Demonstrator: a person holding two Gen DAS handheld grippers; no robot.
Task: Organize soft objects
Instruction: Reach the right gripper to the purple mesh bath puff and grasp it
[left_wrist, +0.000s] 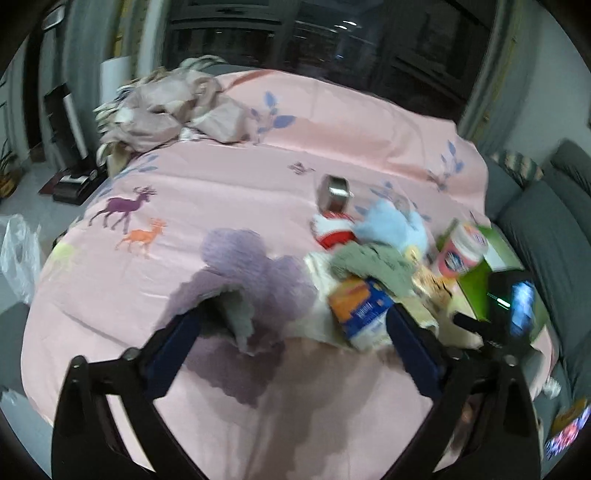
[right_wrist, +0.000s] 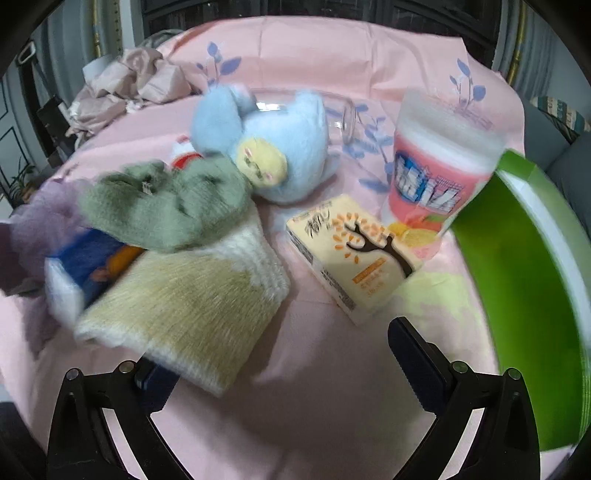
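Observation:
In the left wrist view my left gripper (left_wrist: 295, 317) stands open, low over a pink bed sheet (left_wrist: 221, 177). A purple fuzzy cloth (left_wrist: 251, 269) lies spread between its fingers, one flap draped over the left fingertip (left_wrist: 195, 321); the pads do not press it. To the right lie a green fuzzy cloth (left_wrist: 369, 262) and a blue plush toy (left_wrist: 391, 225). In the right wrist view my right gripper (right_wrist: 288, 369) is open over the sheet. A cream fluffy cloth (right_wrist: 184, 306) covers its left finger. The green cloth (right_wrist: 166, 206) rests on that cream cloth, beside the blue plush (right_wrist: 266, 147).
A tissue pack with a tree print (right_wrist: 354, 251), a pink tub (right_wrist: 432, 173), a green box (right_wrist: 517, 295) and a blue-orange pack (left_wrist: 362, 306) lie among the soft things. A metal can (left_wrist: 332, 192) and a glass jar (right_wrist: 332, 114) sit behind. Crumpled bedding (left_wrist: 166, 110) is far left.

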